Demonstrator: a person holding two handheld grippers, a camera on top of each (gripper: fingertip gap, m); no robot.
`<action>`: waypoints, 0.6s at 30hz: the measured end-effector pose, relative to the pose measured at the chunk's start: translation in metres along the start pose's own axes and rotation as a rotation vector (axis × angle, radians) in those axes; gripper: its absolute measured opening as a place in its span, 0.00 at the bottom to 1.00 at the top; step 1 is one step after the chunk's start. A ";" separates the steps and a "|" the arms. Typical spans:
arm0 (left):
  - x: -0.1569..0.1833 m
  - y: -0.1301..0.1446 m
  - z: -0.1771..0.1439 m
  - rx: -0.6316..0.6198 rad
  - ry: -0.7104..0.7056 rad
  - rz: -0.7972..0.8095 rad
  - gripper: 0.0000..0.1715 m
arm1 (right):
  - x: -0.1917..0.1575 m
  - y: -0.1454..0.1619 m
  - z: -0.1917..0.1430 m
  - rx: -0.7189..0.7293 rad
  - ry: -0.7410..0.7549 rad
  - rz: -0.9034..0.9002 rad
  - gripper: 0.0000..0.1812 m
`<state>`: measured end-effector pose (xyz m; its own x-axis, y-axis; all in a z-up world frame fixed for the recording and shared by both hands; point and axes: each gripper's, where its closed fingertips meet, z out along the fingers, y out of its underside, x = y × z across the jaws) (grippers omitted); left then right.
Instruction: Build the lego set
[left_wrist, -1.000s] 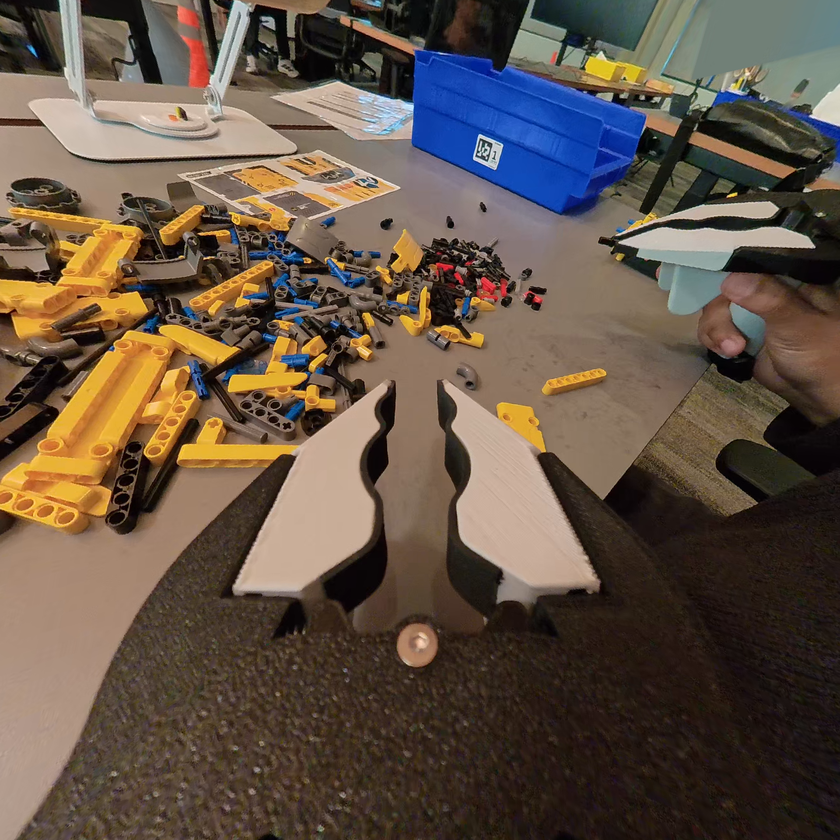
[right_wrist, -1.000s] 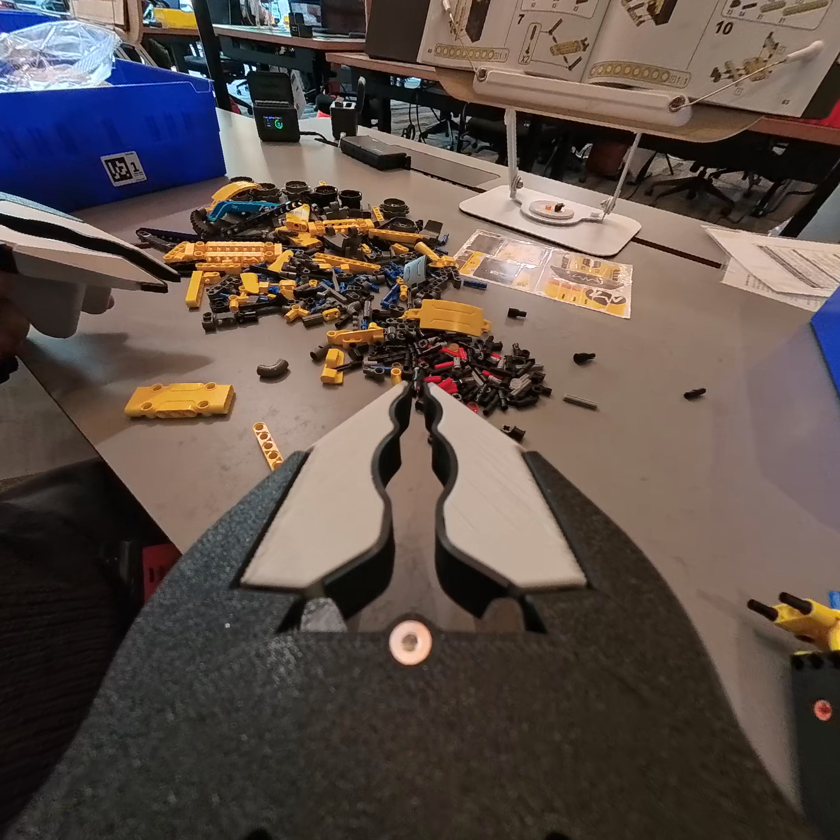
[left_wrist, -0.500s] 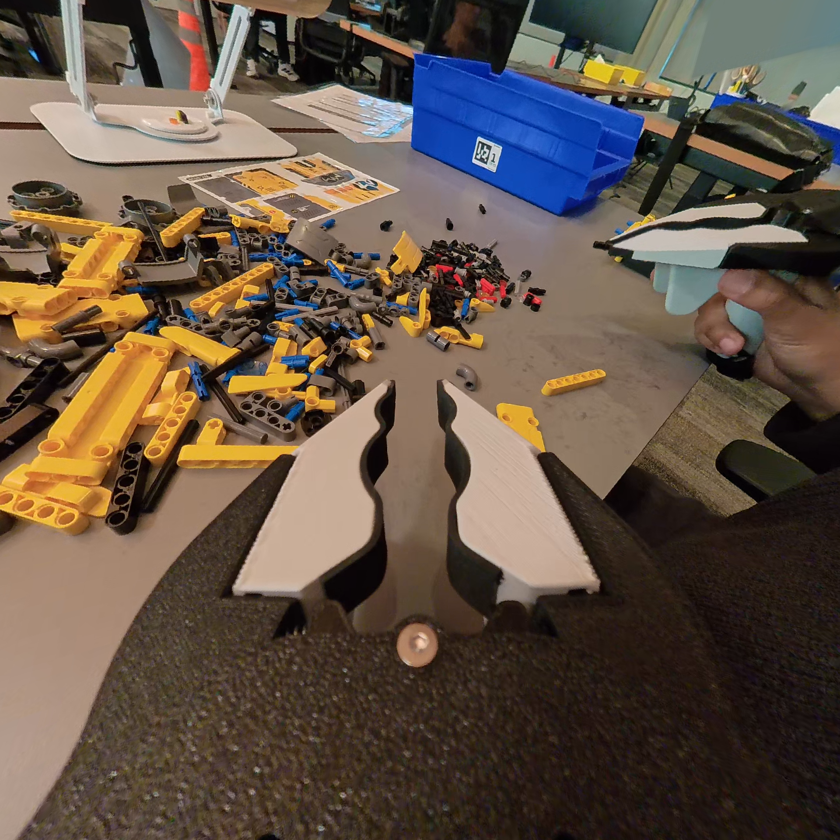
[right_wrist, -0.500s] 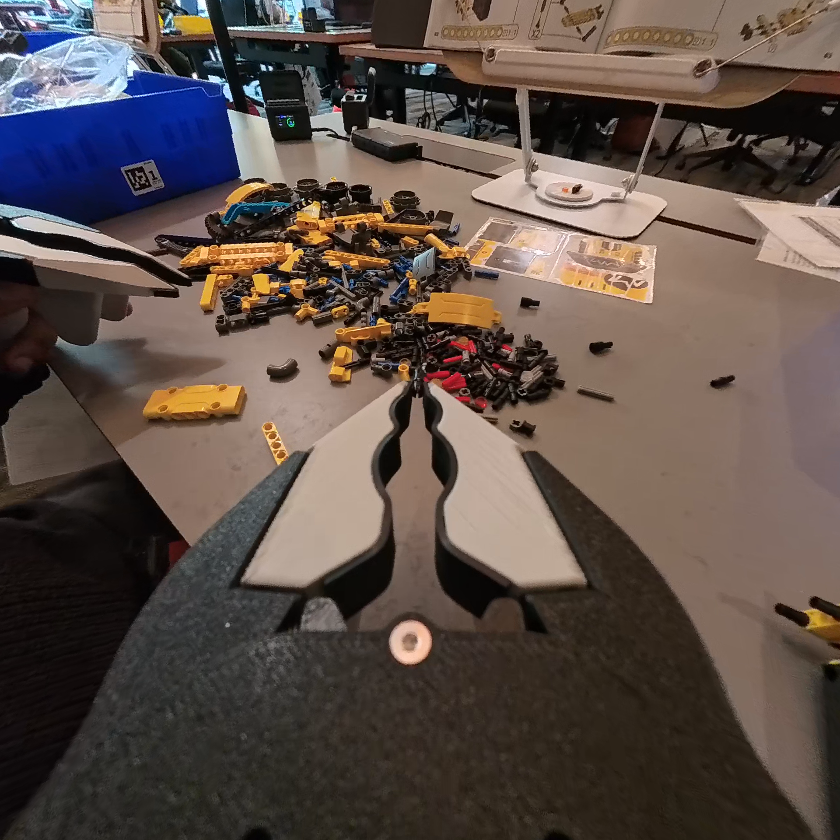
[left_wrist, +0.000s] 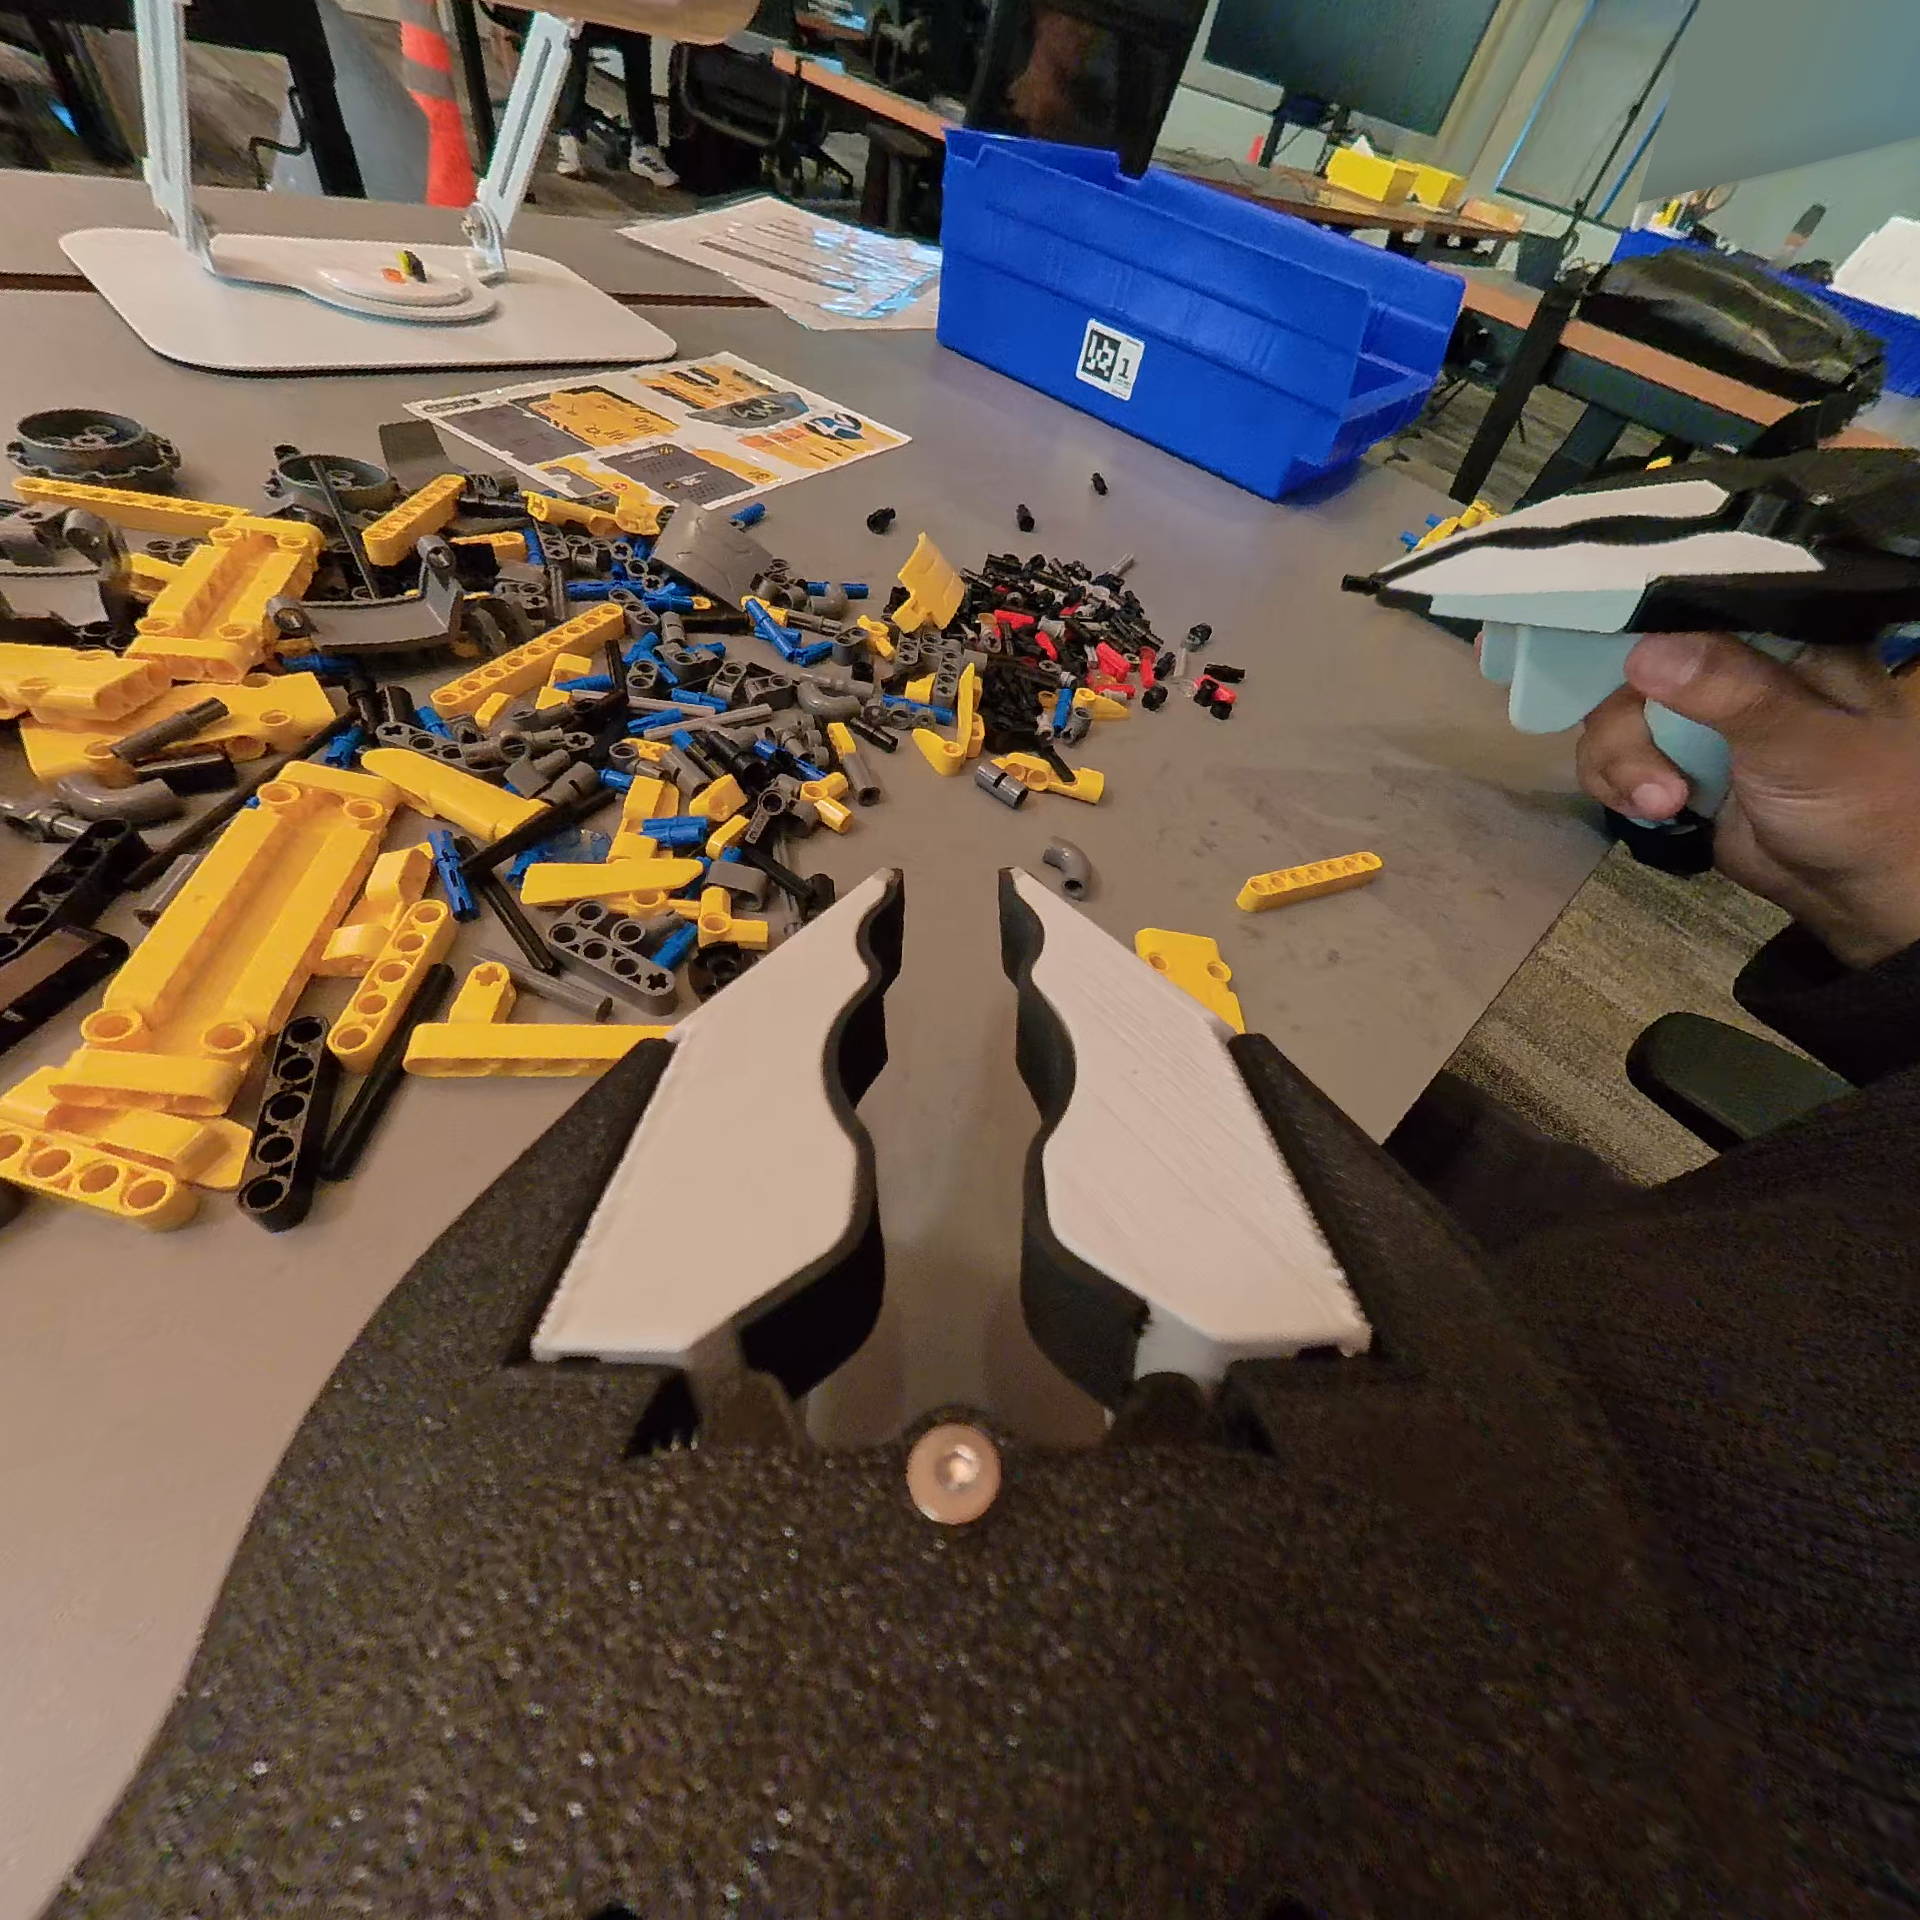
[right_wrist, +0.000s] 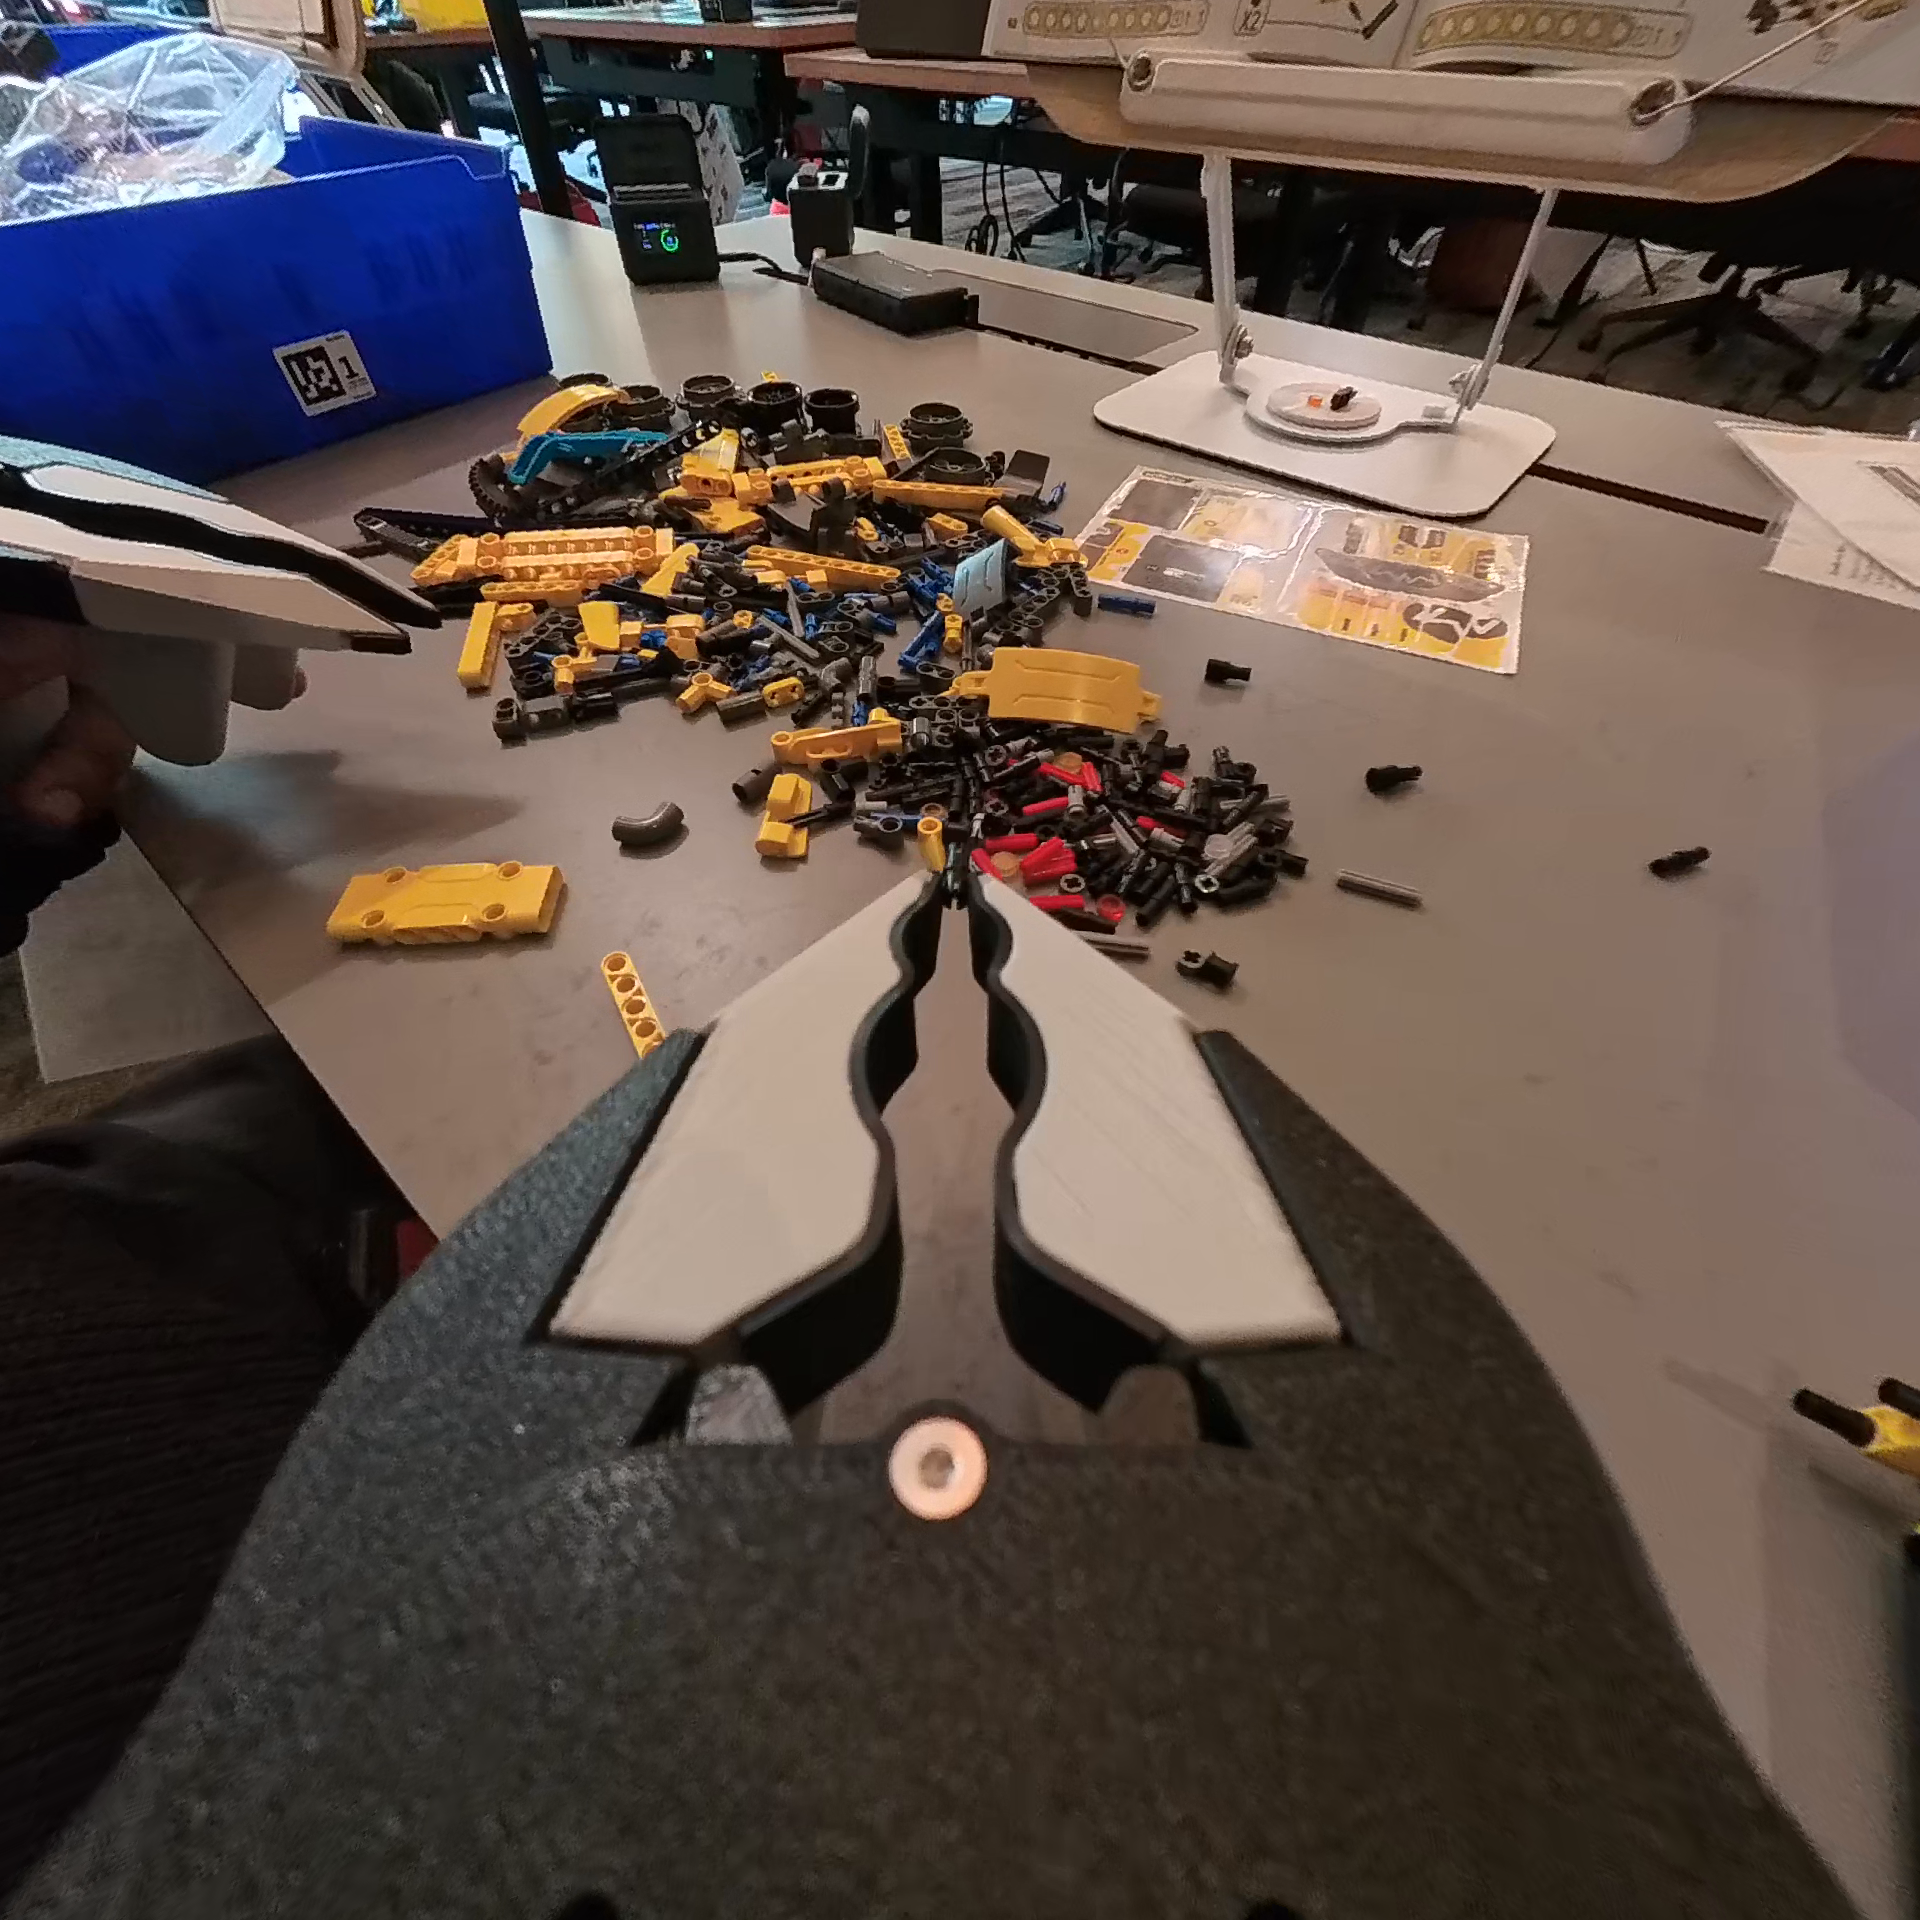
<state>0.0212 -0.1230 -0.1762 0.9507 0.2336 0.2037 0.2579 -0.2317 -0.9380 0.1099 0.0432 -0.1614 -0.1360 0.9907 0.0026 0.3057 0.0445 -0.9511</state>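
Held the left gripper (left_wrist: 951, 883) part-open with nothing between its fingers, hovering above the grey table (left_wrist: 1299, 758) at its near edge, probably to stay clear of the loose pieces. Found a grey elbow piece (left_wrist: 1067, 865) just past the tips at 1 o'clock, a yellow holed beam (left_wrist: 1309, 881) at 2 o'clock, and the main pile of yellow, black and blue parts (left_wrist: 623, 727) spread from 9 to 12 o'clock.

Held the right gripper (right_wrist: 951, 891) closed almost to touching, apparently pinching a small dark piece (right_wrist: 951, 871) at the very tips. Judged so tight a tip-only grip to suit so tiny a part. Seemed to carry it with its long axis along the fingers, pointing to 12 o'clock toward the heap of black and red pins (right_wrist: 1091, 831), though too small to confirm. Noted a blue bin (right_wrist: 260, 312) far off at 10 o'clock.
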 end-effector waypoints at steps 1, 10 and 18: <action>0.000 0.000 0.000 0.000 0.001 0.000 0.10 | 0.000 0.000 0.000 -0.004 0.001 -0.005 0.02; -0.003 0.002 0.004 -0.025 -0.013 -0.016 0.10 | -0.005 0.011 0.009 -0.092 -0.024 -0.018 0.02; -0.006 0.002 0.005 -0.028 -0.019 -0.038 0.10 | 0.038 -0.032 0.016 0.057 0.003 0.006 0.02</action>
<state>0.0149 -0.1202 -0.1803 0.9368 0.2605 0.2334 0.2986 -0.2482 -0.9215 0.0796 0.0776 -0.1358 -0.1318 0.9913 -0.0029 0.2526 0.0308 -0.9671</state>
